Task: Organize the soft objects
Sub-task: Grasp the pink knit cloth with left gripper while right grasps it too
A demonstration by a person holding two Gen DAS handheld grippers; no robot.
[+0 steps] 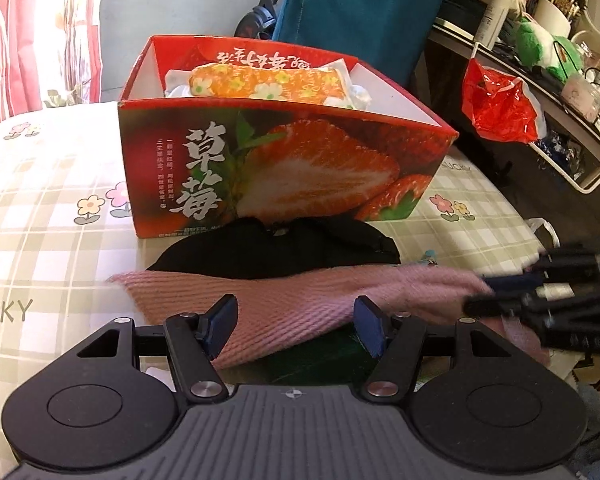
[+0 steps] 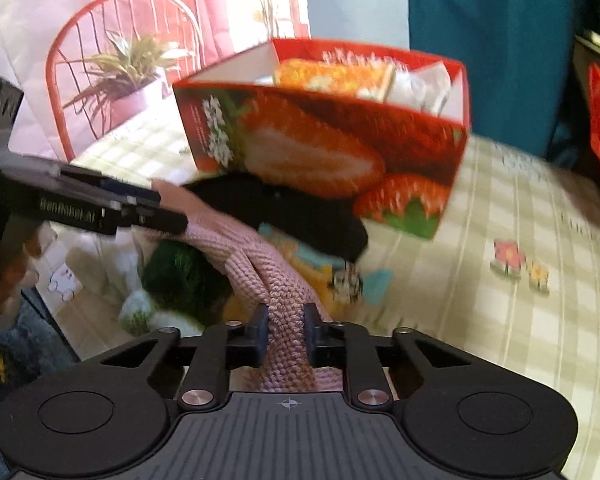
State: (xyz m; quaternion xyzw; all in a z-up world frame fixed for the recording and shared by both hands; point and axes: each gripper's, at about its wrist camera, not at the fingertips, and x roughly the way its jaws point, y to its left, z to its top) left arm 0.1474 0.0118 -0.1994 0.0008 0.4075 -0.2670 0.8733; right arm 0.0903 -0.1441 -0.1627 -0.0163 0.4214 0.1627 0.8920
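Observation:
A pink knitted cloth [image 1: 300, 304] lies stretched in front of a red strawberry box [image 1: 284, 168]. My left gripper [image 1: 296, 326] is open, its fingers wide on either side of the cloth's near part. My right gripper [image 2: 286, 330] is shut on the pink knitted cloth [image 2: 260, 264] and also shows at the right of the left wrist view [image 1: 476, 296]. A black cloth [image 1: 276, 248] lies between the pink cloth and the box. An orange flowered cloth [image 1: 268, 82] lies inside the box. In the right wrist view the left gripper [image 2: 168, 212] touches the cloth's far end.
The box [image 2: 324, 152] stands on a bed with a checked flower sheet [image 1: 52, 208]. A green fuzzy item [image 2: 180, 272] and other soft pieces lie under the pink cloth. A red plastic bag [image 1: 496, 104] and a cluttered shelf [image 1: 560, 60] are at the right. A teal hanging fabric [image 1: 360, 8] is behind the box.

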